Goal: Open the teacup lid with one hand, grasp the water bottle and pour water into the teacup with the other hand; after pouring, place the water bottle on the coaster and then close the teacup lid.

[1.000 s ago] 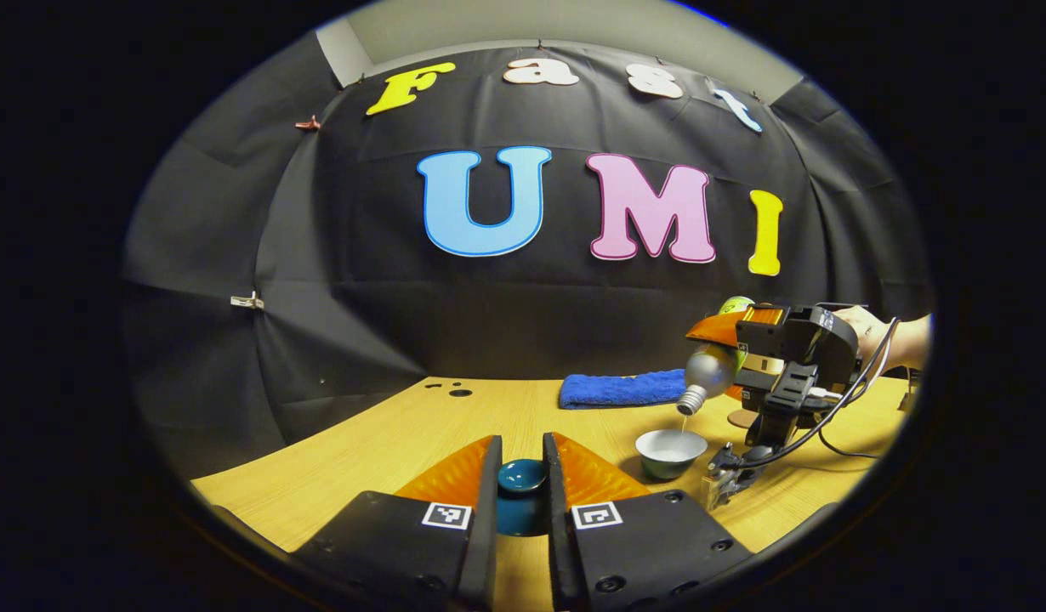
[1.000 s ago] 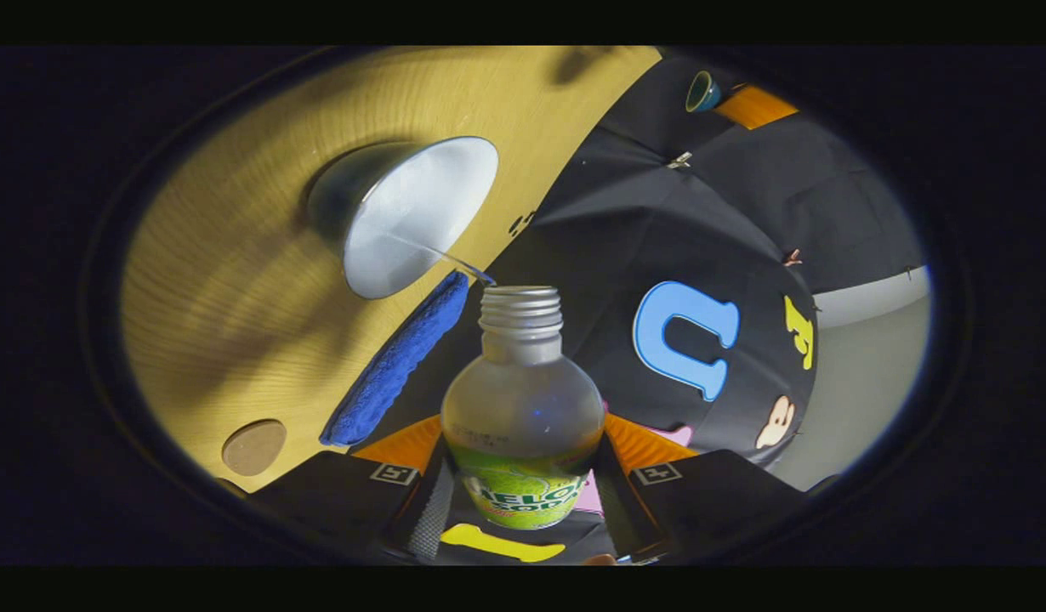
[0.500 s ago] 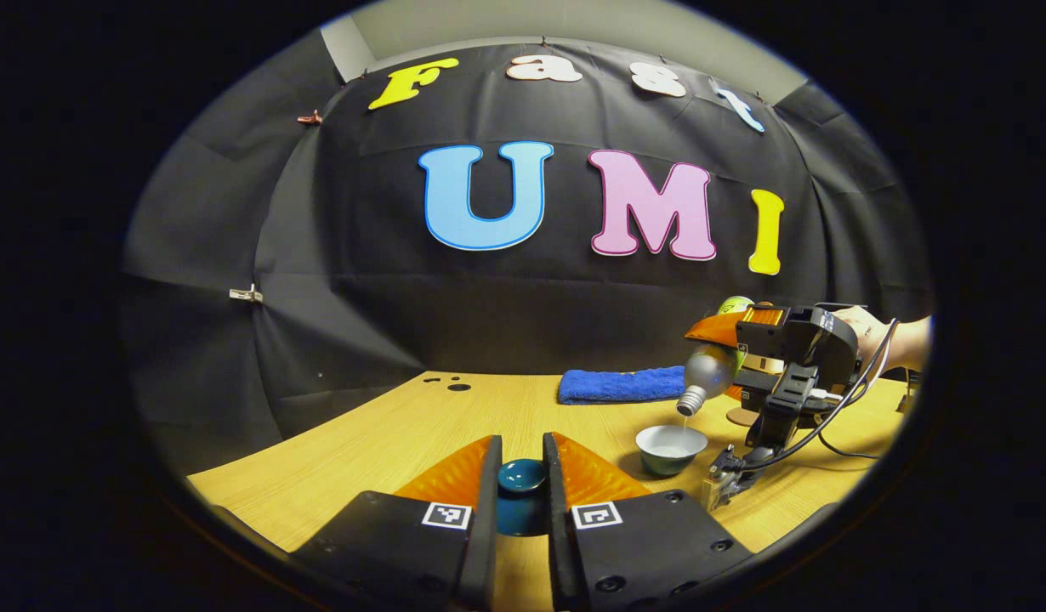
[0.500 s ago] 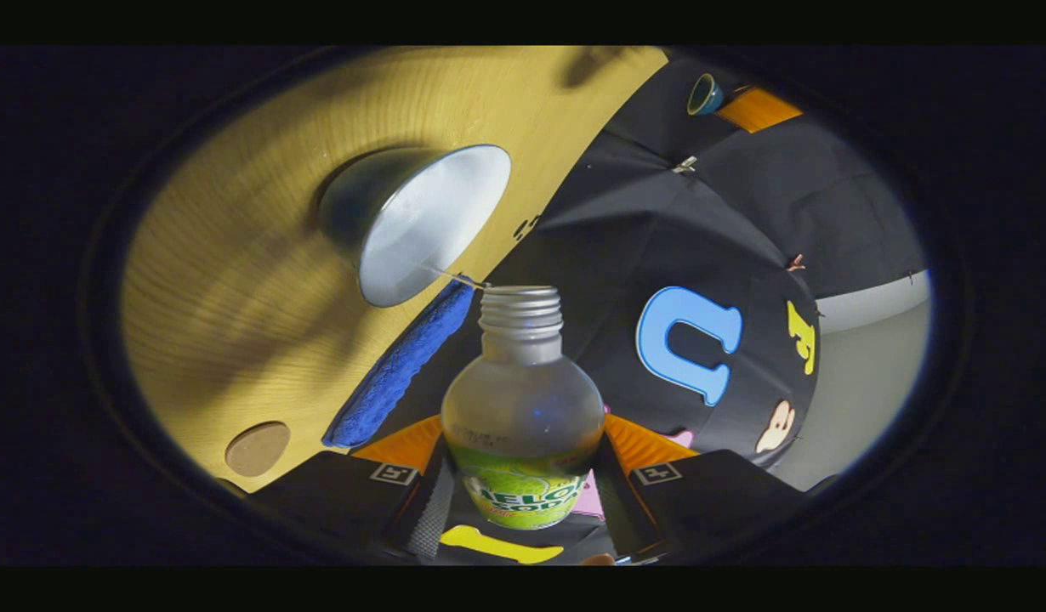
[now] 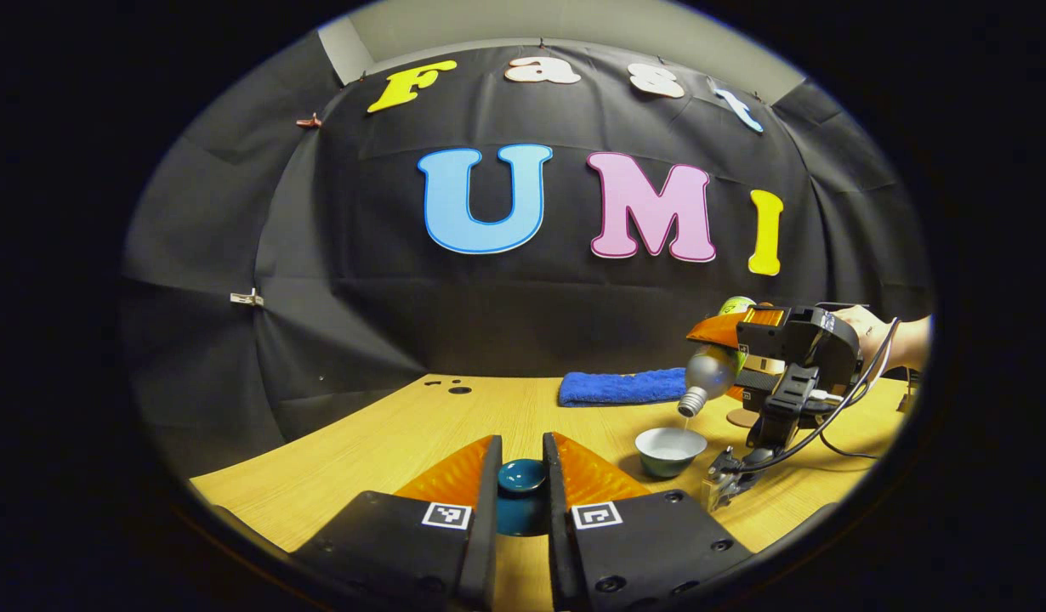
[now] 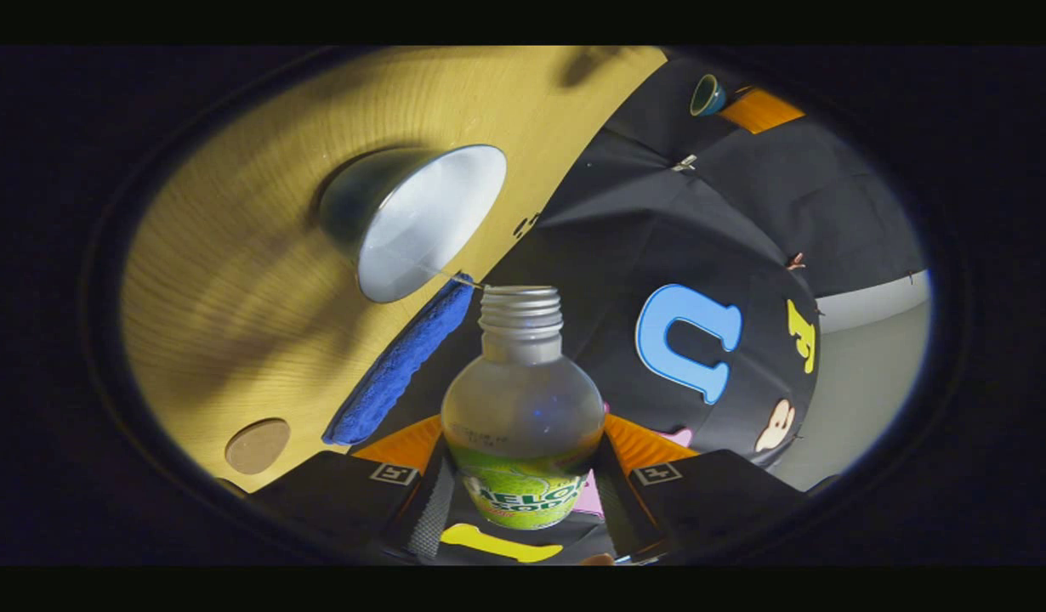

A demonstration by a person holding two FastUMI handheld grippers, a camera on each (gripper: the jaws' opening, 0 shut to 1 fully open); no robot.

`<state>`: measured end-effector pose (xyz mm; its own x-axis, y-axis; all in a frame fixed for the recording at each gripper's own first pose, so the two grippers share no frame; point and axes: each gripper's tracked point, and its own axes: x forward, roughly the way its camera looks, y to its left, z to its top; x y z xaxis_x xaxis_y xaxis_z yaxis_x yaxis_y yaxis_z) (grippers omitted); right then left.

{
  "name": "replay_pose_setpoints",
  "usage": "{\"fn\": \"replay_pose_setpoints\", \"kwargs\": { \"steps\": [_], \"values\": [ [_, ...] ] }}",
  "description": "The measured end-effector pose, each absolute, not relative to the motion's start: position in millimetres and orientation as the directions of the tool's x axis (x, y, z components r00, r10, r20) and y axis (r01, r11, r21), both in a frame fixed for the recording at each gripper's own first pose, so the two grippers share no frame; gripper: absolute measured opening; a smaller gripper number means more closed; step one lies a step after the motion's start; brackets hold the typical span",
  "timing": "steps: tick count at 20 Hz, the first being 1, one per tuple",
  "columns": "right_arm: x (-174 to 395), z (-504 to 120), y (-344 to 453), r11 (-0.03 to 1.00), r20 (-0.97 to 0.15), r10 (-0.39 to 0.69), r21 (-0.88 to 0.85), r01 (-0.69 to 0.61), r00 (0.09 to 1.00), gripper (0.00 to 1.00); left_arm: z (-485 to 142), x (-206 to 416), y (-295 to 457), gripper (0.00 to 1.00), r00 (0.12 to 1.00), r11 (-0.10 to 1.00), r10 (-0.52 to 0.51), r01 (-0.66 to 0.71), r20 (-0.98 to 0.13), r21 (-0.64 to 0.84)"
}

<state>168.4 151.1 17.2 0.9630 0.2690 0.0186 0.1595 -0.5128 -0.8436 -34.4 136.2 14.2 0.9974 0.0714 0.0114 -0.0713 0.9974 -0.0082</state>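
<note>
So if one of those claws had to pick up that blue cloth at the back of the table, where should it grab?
Probably a long edge of the blue cloth, coming from above. It lies flat and folded on the table with no handle, so pinching down over the thick fold looks surest. Its left end is farthest from the right gripper.

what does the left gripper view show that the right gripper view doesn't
Left gripper view: the person's hand holding the right tool seen from outside, and the left tool shut on the teal lid up close.
Right gripper view: the bottle with its threaded mouth, a thin stream running into the teacup, and the whole round coaster.
Both: teacup, bottle, blue towel, wooden table.
</note>
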Motion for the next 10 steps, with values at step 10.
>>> {"fn": "replay_pose_setpoints", "kwargs": {
  "steps": [10],
  "values": [
    [161.9, 13.1, 152.9, -0.472, 0.006, 0.267, -0.871, 0.136, 0.964, 0.76, 18.8, -43.2, 136.5, 0.29, 0.996, 0.996, 0.091, -0.091, 0.017, 0.0]
  ]
}}
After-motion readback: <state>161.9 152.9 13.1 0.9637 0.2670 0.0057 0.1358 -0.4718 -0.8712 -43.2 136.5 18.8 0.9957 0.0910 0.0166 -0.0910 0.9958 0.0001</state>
